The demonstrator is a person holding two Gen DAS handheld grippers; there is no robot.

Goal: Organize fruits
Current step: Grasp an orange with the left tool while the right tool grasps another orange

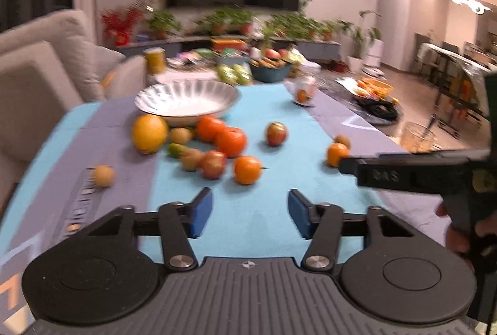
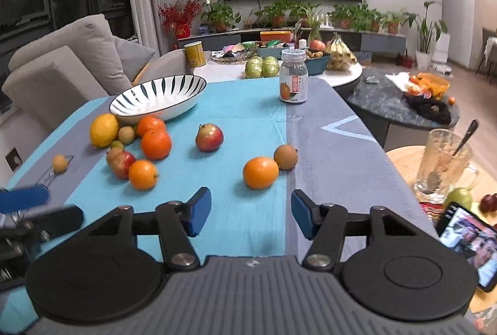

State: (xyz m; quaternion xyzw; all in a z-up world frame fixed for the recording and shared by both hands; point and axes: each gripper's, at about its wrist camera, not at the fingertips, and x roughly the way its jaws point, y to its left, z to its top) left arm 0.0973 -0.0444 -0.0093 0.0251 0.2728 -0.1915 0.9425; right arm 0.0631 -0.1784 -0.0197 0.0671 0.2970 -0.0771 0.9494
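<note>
Loose fruit lies on the blue and grey tablecloth [image 2: 236, 210] in front of a striped white bowl [image 2: 158, 95]. By the bowl are a yellow citrus [image 2: 104, 130], two oranges [image 2: 155, 144] and a red apple [image 2: 122, 164] with a smaller orange [image 2: 143, 175]. Another apple [image 2: 209, 137] lies alone mid-table. An orange [image 2: 260, 172] and a brown fruit [image 2: 285, 157] lie just ahead of my right gripper [image 2: 251, 212], which is open and empty. My left gripper [image 1: 251, 213] is open too, empty, short of an orange [image 1: 247, 169].
A labelled jar [image 2: 293, 77] stands at the far edge of the cloth. Off the table's right side are a glass mug with a spoon [image 2: 444, 161] and a phone [image 2: 469, 238]. A grey sofa [image 2: 62, 71] is on the left, a cluttered counter behind.
</note>
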